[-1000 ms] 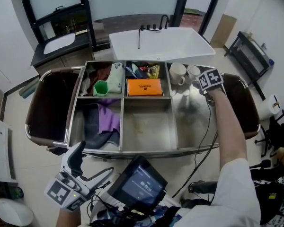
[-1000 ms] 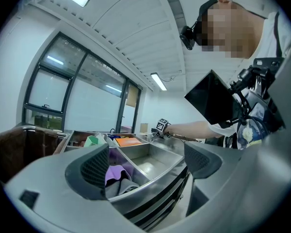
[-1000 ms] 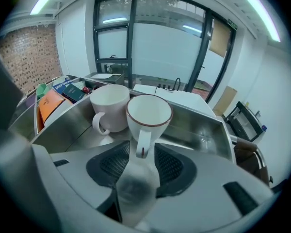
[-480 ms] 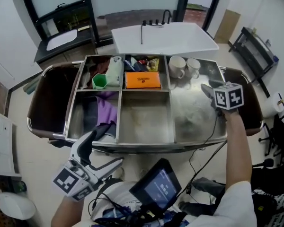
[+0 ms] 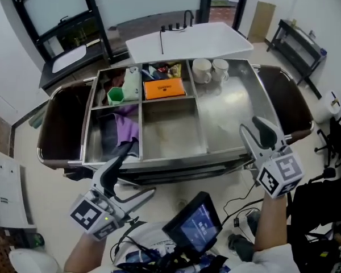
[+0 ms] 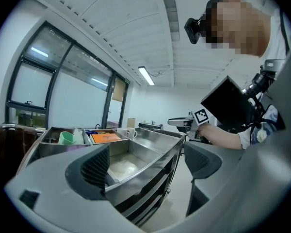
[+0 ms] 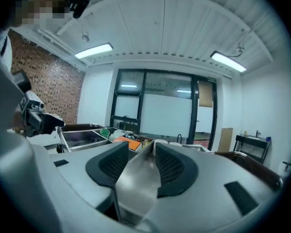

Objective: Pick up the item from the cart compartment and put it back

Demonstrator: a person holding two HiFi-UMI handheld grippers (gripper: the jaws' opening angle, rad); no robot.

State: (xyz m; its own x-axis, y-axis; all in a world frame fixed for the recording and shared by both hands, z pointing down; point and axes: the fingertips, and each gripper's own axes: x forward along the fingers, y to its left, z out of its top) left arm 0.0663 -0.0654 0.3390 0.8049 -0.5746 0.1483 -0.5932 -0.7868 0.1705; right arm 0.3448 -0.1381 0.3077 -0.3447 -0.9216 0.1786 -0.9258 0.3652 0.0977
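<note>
A steel cart [image 5: 176, 160] stands in a bright room. Two mugs [image 5: 210, 70] sit at the far end of its right compartment [image 5: 227, 115]. The left gripper [image 5: 142, 168] and right gripper [image 5: 250, 127] hover at the near rim, fingers spread and empty. This looks like a pause between picks, and the next move calls for a reach in.

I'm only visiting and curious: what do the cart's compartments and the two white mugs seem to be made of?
The cart compartments look like stainless steel: grey, brushed, with soft glare and blurred reflections. The two mugs look like glazed ceramic, glossy off-white with thick walls, though plastic can't be ruled out.
</note>
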